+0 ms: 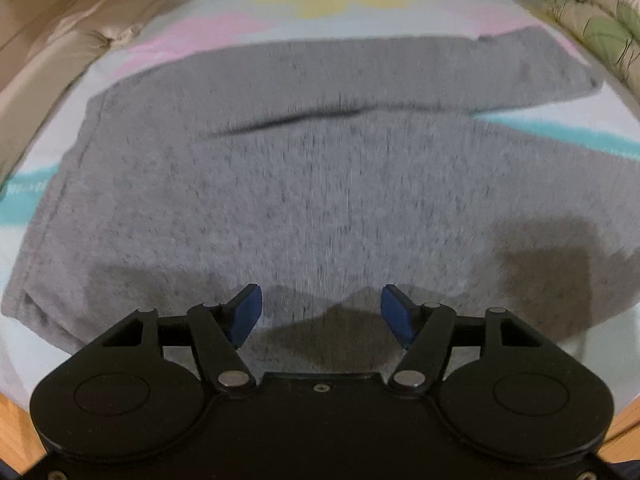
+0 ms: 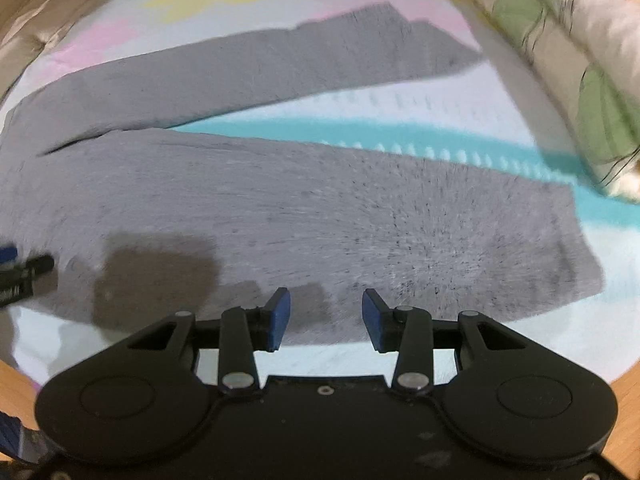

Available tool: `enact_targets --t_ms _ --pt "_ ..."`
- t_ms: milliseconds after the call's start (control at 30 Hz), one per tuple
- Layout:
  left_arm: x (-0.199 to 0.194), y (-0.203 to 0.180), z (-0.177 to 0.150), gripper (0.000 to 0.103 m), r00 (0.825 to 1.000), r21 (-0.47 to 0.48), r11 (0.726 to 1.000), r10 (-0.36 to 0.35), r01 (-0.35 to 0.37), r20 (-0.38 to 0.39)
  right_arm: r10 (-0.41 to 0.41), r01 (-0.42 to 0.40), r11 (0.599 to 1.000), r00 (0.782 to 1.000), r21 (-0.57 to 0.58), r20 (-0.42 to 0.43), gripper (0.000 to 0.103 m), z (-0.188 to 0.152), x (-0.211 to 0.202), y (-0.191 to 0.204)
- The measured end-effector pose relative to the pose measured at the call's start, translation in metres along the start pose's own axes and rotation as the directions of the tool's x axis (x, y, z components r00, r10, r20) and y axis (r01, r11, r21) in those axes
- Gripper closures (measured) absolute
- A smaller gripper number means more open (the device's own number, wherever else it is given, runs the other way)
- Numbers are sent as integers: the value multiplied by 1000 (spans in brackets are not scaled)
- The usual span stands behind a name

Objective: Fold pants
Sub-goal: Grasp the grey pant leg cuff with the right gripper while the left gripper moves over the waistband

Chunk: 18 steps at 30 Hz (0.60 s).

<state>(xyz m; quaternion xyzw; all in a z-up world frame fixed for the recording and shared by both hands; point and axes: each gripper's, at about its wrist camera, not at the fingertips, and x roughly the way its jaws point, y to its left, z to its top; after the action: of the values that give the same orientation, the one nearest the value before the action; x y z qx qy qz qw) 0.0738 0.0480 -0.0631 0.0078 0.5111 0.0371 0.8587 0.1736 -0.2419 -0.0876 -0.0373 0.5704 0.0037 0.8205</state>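
Grey knit pants (image 1: pixel 280 200) flat on pastel patterned blanket (image 1: pixel 344 20).
Left gripper (image 1: pixel 321 312) and right gripper (image 2: pixel 326 318) both spread apart, empty, lower frame.

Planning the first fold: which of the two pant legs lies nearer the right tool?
The near leg, directly ahead of the open right tool. The far leg lies beyond the teal stripe of the blanket.
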Motion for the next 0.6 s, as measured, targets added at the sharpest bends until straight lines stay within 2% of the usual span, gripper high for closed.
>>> enact_targets --t_ms 33,167,233,267,300,333,400,533,600 --pt "4 0 -3 34 1000 -5 1000 -3 3 -7 -4 4 1000 1000 -1 -7 61 2 7 -10" --pt "5 0 -10 32 999 -30 1000 5 -4 49 -61 62 998 997 20 -37 61 -1 27 -53" --pt "3 -3 -13 32 998 -13 1000 15 -14 63 -83 89 992 994 90 -75 61 -5 36 -80" --pt "2 -5 -15 32 997 3 1000 22 -23 73 -66 73 989 996 130 -59 62 -8 35 -94" --pt "1 -7 -16 32 996 18 999 29 -30 82 -42 48 984 998 172 -40 67 -9 32 -107" --pt "0 -10 -18 31 995 36 999 35 -39 94 -53 60 977 998 205 -40 67 -10 31 -118" --pt "-1 -13 -19 31 993 64 997 47 -54 108 -143 151 954 988 259 -52 67 -13 28 -136" --pt "-1 -18 -10 32 993 99 992 65 -75 99 -209 218 923 976 316 -62 67 -17 21 -156" --pt "-4 -18 -5 35 995 101 993 48 -56 83 -268 286 893 958 347 -98 67 -16 15 -161"
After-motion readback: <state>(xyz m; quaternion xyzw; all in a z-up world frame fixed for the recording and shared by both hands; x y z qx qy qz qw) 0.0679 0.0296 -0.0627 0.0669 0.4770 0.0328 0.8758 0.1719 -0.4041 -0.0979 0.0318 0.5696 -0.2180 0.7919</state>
